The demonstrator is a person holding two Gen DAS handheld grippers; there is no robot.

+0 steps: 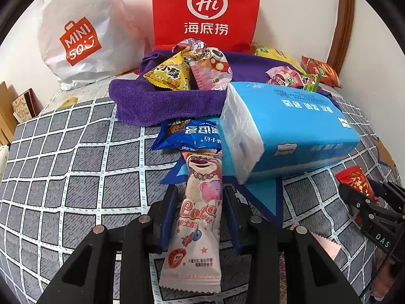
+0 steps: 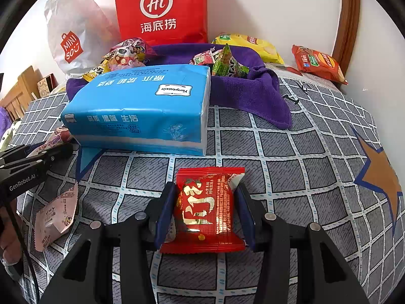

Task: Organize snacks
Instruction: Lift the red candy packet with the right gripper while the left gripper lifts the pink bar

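Broadly, largest thing first:
Checked bedspread: lies under both sets of fingers and carries everything.
Purple towel: far ahead of the fingers, with a heap of snacks on it.
Blue tissue pack: just ahead of both grippers, leaning onto the towel.
Pink Lotso snack: long wrapper between the left gripper fingers, which are clamped on its sides.
Red snack packet: between the right gripper fingers, which press its sides.
Risk: the slick Lotso film could slide or fold, since it sticks out far past the fingertips; the tissue pack could get knocked.
Views: only the right wrist shows a pale pink wrapper left of its fingers; only the left shows the blue cookie bag beyond its fingertips.
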